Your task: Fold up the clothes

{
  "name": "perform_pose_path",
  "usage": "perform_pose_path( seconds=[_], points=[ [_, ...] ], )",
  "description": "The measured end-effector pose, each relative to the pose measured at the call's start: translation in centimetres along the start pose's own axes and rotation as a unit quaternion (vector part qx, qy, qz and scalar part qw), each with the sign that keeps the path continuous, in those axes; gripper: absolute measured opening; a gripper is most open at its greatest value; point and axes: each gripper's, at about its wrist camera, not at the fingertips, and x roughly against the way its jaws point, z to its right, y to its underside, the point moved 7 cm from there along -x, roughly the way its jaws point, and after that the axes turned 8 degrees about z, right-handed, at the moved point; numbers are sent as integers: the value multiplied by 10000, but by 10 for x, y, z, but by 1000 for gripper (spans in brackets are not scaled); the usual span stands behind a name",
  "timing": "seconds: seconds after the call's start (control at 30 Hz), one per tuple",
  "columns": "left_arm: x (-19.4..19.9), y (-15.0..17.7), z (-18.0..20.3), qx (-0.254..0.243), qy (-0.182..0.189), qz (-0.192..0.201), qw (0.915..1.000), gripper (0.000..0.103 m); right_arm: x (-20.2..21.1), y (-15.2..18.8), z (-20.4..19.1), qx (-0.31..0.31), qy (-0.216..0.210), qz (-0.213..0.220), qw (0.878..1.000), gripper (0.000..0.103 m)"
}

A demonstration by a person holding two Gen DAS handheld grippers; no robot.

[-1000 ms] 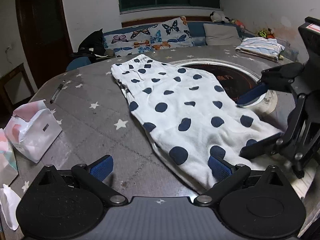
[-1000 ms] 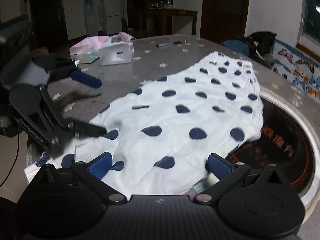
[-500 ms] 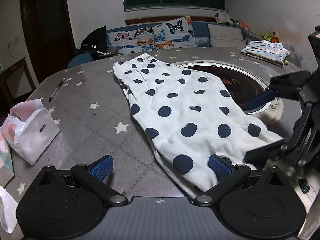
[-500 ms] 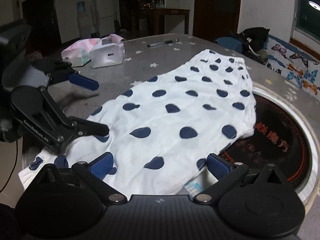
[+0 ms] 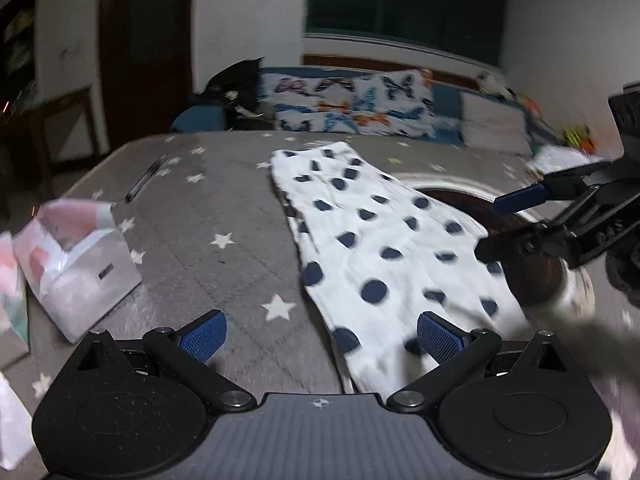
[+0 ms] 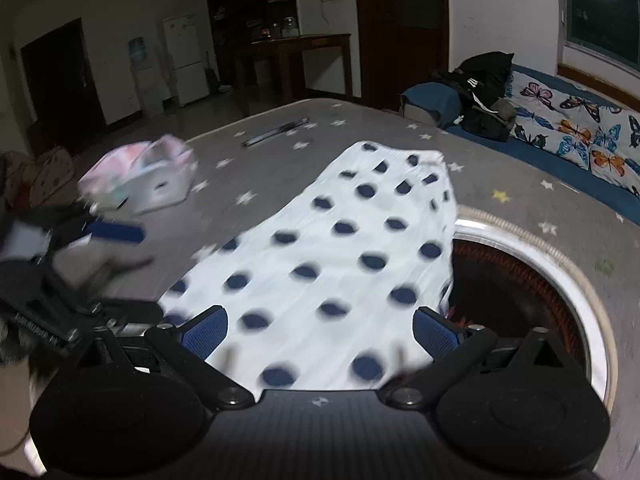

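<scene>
A white garment with dark blue dots [image 5: 372, 240] [image 6: 340, 248] lies flat on the grey star-print table [image 5: 224, 216], folded lengthwise, partly over a round dark inset [image 6: 516, 280]. My left gripper [image 5: 320, 332] hangs open above the garment's near end, its right pad over the cloth's edge. My right gripper [image 6: 318, 330] is open too, above the near hem, with cloth showing between its pads. Each gripper appears in the other's view: the right one [image 5: 520, 216] at the garment's right side, the left one [image 6: 96, 248] at the left. Both views are blurred.
A white and pink tissue box [image 5: 76, 256] [image 6: 140, 180] sits on the table's left part, with a pen [image 5: 146, 178] beyond it. A butterfly-print sofa [image 5: 352, 104] and a black bag [image 6: 480, 92] stand behind the table. Folded clothes [image 5: 560, 158] lie at the far right.
Both grippers have lifted and pulled back from the garment's near end; the views tilt upward and blur. The garment stays flat and neither gripper has closed on it.
</scene>
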Motion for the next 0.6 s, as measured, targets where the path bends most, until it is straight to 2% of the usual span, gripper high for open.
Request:
perform_pose_path(
  seconds=[0.1,0.4,0.6],
  points=[
    [-10,-4,-5,220,-68,-54,9997,103,-27,-19,28,-126,51,-22,9999,96],
    [-31,-13,-14,339,-237,-190,9990,103,-110,-71,98,-528,113,-66,9985,86],
    [-39,-11,-17,434,-334,-317,9980,103,-155,-89,126,-822,100,-119,9965,79]
  ],
)
